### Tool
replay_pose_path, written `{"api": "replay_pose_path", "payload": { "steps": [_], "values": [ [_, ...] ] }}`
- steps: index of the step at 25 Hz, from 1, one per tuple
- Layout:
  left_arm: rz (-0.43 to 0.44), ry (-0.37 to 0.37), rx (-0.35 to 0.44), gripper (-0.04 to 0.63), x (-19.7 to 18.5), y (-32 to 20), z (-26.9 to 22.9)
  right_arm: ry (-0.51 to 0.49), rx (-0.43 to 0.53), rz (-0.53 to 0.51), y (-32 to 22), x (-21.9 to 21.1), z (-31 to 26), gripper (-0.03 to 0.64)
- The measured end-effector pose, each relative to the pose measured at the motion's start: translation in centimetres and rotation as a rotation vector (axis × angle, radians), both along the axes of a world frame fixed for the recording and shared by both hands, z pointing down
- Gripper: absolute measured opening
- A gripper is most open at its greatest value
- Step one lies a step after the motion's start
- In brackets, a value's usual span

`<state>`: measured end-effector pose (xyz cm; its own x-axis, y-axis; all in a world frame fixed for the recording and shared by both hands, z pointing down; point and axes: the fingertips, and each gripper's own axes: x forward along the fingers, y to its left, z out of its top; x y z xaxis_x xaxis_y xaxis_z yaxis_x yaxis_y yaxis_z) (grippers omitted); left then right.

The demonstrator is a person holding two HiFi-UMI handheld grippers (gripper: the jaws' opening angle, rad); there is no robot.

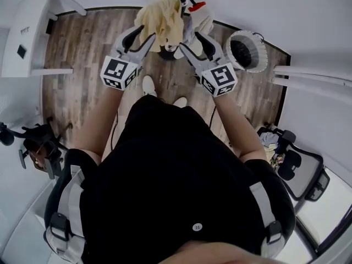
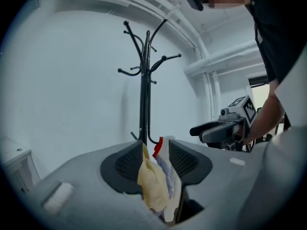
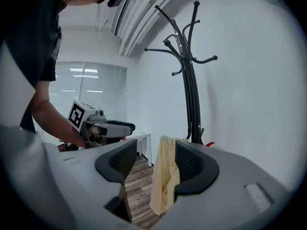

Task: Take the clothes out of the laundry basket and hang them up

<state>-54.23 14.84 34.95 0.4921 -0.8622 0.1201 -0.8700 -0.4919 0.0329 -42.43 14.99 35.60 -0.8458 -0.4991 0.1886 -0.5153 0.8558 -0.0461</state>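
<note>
The left gripper point(image 2: 156, 146) has its fingers clamped on a bundle of clothes point(image 1: 162, 16), yellow with paler pieces, held just in front of the coat stand point(image 2: 145, 80) and below its hooks. The right gripper point(image 3: 156, 150) has its fingers apart, and the yellow cloth touches only one. With one grip bearing several pieces, one may slip to the floor point(image 1: 82, 48) beside the stand.

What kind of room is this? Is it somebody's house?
Probably an office or work room rather than a house. There is a black office chair, a plain white desk by the wall, and a tall coat stand against bare white walls.
</note>
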Motion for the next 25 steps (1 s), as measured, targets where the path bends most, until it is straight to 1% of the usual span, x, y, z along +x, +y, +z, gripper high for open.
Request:
{"api": "replay_pose_path", "payload": {
  "steps": [3,5,8,10,12,17,22,25],
  "values": [
    [0.023,0.015,0.038,0.126,1.9,2.4,-2.6,-0.051,0.031,-0.031,1.8,0.9,-3.2,0.175],
    [0.028,0.024,0.054,0.110,3.5,4.2,-4.1,-0.084,0.050,-0.048,3.5,2.0,-5.0,0.130],
    [0.022,0.034,0.074,0.055,5.9,6.3,-5.9,-0.120,0.066,-0.061,5.5,3.9,-7.0,0.080],
    [0.030,0.036,0.100,-0.003,7.1,7.4,-6.9,-0.134,0.077,-0.064,6.3,4.6,-7.8,0.033],
    [0.050,0.018,0.124,-0.003,8.5,8.3,-7.5,-0.149,0.083,-0.056,6.7,5.2,-8.5,0.000],
    [0.079,0.006,0.156,-0.003,11.3,9.4,-8.9,-0.167,0.115,-0.053,7.4,6.0,-10.1,0.000],
    [0.076,0.021,0.155,-0.003,12.4,9.2,-9.6,-0.158,0.129,-0.085,8.1,5.8,-10.7,0.000],
    [0.072,0.026,0.152,-0.002,12.8,9.0,-9.5,-0.147,0.131,-0.081,7.8,5.9,-10.6,0.000]
  ]
}}
